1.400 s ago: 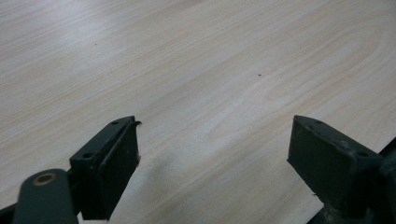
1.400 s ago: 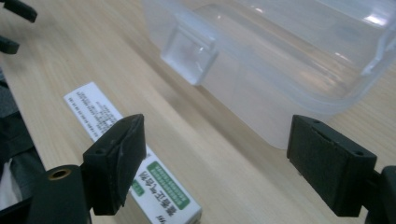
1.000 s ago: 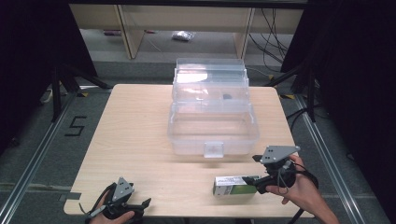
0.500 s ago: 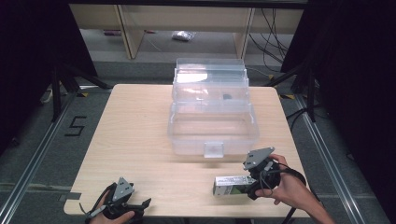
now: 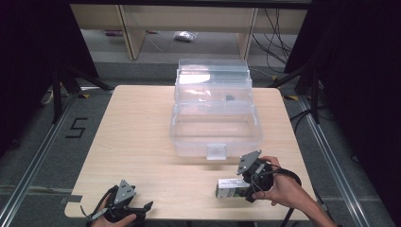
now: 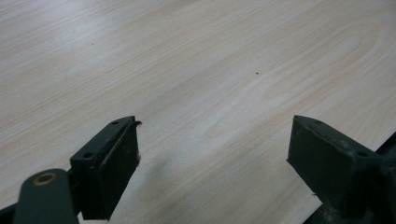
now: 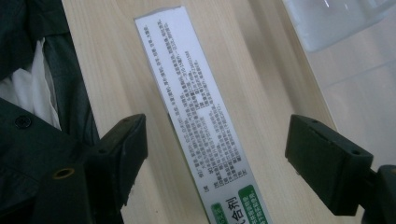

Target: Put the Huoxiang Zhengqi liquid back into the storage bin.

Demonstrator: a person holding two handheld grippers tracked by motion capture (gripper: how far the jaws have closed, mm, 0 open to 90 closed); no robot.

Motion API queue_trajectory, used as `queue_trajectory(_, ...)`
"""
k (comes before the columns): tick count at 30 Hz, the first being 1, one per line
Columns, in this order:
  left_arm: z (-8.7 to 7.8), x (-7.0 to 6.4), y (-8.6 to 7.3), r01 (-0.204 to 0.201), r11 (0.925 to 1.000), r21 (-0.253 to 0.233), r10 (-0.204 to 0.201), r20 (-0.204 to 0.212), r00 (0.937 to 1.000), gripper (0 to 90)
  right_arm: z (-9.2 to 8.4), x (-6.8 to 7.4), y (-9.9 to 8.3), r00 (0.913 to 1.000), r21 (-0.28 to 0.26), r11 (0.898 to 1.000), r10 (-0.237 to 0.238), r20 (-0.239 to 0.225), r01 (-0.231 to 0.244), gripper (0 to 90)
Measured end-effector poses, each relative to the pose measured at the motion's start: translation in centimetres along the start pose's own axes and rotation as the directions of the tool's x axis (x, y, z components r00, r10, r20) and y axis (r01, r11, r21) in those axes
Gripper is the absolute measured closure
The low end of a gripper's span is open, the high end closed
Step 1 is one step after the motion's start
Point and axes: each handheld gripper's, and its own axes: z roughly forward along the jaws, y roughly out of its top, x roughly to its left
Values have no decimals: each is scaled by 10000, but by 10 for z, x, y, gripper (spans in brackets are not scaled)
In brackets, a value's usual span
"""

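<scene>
- Your right gripper (image 5: 247, 185) hangs over the small white-and-green carton (image 5: 231, 187) at the near right of the table (image 5: 137, 142). In the right gripper view the carton (image 7: 201, 126) runs lengthwise between the two jaws.
- Right jaws: spread wide, wood showing on both sides of the carton, neither pad touching it. They have just been closing a little, with the carton between them but not gripped.
- Carton: lies flat on the table, printed face up, green patch toward the gripper, just in front of the clear plastic box (image 5: 215, 125) and apart from it.
- Clear box: mid-table, lid thrown back, latch tab facing you. A corner of it (image 7: 336, 23) shows past the carton's far end.
- Your left gripper (image 5: 124, 208) sits at the near left edge of the table, well apart from the carton.
- Left jaws: wide open in the left gripper view (image 6: 212, 163), bare table (image 6: 196, 70) between them.
</scene>
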Motion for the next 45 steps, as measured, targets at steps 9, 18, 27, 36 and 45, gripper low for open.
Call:
queue_trajectory(9,-1,-1,0,-85,9999,70,85,105,9999,159,5,2,6,9978,746,9953,-604,-264,622,315)
queue_trajectory(18,1,0,0,13,10000,-84,-12,16,10000,159,12,1,11,9949,1230,9878,-909,-443,957,381)
queue_trajectory(27,0,-1,0,-20,10000,0,20,140,9999,159,21,-1,16,9895,2030,9690,-1308,-612,1406,484)
queue_trajectory(36,0,-1,0,-77,10000,52,76,116,9999,159,27,-1,18,9861,2432,9567,-1432,-841,1596,561)
queue_trajectory(45,0,0,0,-120,9999,58,119,146,9998,159,29,-1,20,9817,2856,9414,-1527,-1138,1796,608)
